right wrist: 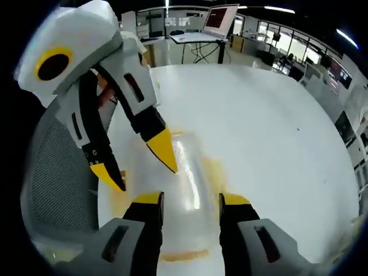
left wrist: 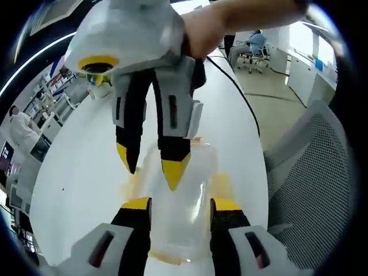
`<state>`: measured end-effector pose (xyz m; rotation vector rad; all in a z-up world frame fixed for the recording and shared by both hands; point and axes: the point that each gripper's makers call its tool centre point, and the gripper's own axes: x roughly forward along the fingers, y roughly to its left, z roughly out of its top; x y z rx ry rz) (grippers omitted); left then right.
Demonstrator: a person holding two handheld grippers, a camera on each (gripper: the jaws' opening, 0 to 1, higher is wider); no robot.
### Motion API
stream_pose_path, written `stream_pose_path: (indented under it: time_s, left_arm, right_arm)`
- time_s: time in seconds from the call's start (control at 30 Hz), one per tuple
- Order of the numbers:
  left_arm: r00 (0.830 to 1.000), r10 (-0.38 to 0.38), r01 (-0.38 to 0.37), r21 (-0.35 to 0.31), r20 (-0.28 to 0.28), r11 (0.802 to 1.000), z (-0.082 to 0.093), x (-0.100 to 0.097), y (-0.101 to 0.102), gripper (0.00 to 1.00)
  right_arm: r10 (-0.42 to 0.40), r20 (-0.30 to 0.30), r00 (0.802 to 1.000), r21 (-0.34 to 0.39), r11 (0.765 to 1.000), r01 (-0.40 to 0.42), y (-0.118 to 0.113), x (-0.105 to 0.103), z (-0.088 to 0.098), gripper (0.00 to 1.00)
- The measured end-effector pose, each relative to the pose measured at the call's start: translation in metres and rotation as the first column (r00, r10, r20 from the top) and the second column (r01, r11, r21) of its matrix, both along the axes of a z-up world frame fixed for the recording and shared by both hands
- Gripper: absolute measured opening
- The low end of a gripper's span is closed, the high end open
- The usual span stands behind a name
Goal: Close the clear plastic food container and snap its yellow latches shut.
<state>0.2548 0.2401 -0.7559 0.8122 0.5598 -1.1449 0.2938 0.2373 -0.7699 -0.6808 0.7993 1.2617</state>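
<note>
A clear plastic container with its lid on lies on the white table, yellow latches showing at its sides and ends. My left gripper stands open, its jaws spread just above the container's near part. From the opposite side my right gripper points down at the lid, open, with one yellow fingertip close over it. In the right gripper view the container lies between the open right gripper and the left gripper. Whether any tip touches the lid is unclear.
A grey mesh chair stands against the table edge beside the container, also seen as the chair. A black cable runs along the table. A laptop sits on a far desk. A seated person is far off.
</note>
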Motion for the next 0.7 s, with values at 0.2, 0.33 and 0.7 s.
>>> stream_pose_path:
  time_s: [0.2, 0.33, 0.7]
  left_arm:
    - [0.996, -0.073, 0.069, 0.091, 0.043, 0.993, -0.014, -0.006, -0.003, 0.48]
    - [0.996, -0.081, 0.075, 0.136, 0.041, 0.988, -0.021, -0.009, -0.003, 0.45]
    - [0.993, -0.085, 0.067, 0.206, 0.079, 0.976, -0.03, -0.012, -0.004, 0.4]
  right_arm:
    - [0.063, -0.092, 0.994, -0.037, 0.997, -0.067, 0.003, 0.003, -0.005, 0.37]
    - [0.067, -0.17, 0.983, -0.072, 0.994, -0.08, 0.004, 0.008, -0.007, 0.38]
    - [0.147, -0.3, 0.942, -0.228, 0.948, -0.221, 0.007, 0.003, -0.015, 0.33]
